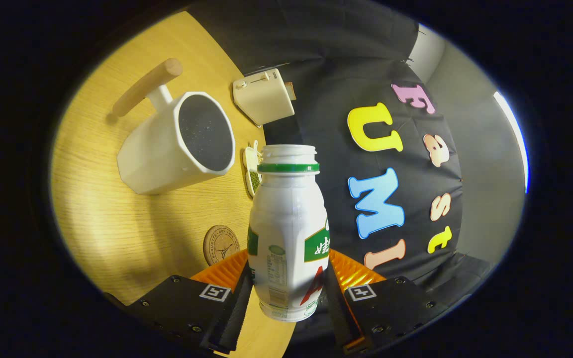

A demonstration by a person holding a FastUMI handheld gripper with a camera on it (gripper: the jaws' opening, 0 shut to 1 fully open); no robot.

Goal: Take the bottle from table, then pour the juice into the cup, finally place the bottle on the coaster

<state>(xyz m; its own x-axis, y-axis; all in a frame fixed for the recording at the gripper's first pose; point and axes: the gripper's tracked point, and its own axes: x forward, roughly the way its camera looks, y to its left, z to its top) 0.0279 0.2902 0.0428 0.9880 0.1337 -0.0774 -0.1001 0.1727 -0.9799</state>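
Beyond the fingers and to their left, a white cup (174, 144) with a wooden stick handle stands on the wooden worktop (102, 214), its dark, speckled inside facing the camera; whether it holds liquid cannot be told. Nearer the left finger lies a round cork coaster (220, 244), bare on top. Past the cup sits a cream toaster (264, 97), and a small white dish (252, 171) with something green in it peeks out behind the bottle. The hand-held gripper (286, 291) clamps the white juice bottle (287, 233) at its lower body, both fingers pressing its sides. The bottle's long axis runs straight ahead from the fingers, its uncapped, green-ringed mouth pointing away from them.
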